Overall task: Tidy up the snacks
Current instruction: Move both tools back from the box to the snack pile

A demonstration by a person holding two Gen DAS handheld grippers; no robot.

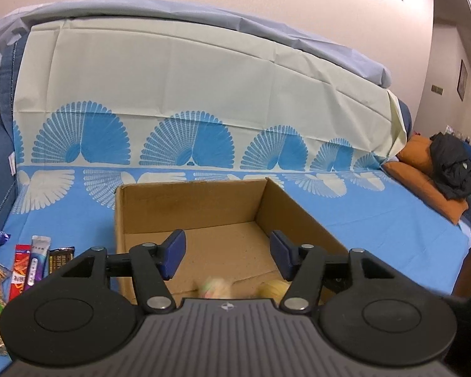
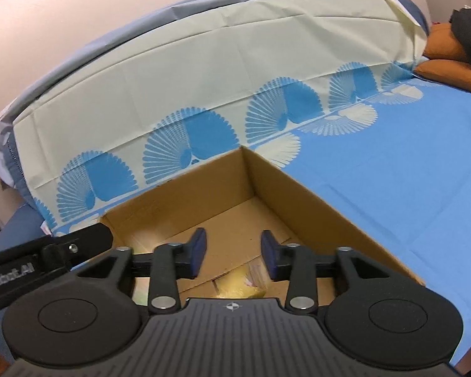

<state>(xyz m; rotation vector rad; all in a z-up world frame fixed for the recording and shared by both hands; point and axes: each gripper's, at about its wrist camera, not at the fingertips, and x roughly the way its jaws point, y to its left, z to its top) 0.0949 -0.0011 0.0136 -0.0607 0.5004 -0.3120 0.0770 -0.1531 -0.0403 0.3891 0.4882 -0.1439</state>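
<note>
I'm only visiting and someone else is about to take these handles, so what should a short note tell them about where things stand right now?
Left gripper: open, nothing between its blue pads, over the brown cardboard box.
Right gripper: open, empty, over the same box.
Done: a blurred pale snack and a yellow packet lie on the box floor at its near end.
Left: a red packet, a grey-purple sachet, a black bar and other packets still lie on the blue patterned cloth, left of the box.

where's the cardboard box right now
The cardboard box sits open on the blue patterned sheet, centre of both wrist views, right under the two grippers, with loose snack packets to its left in the left wrist view.
</note>
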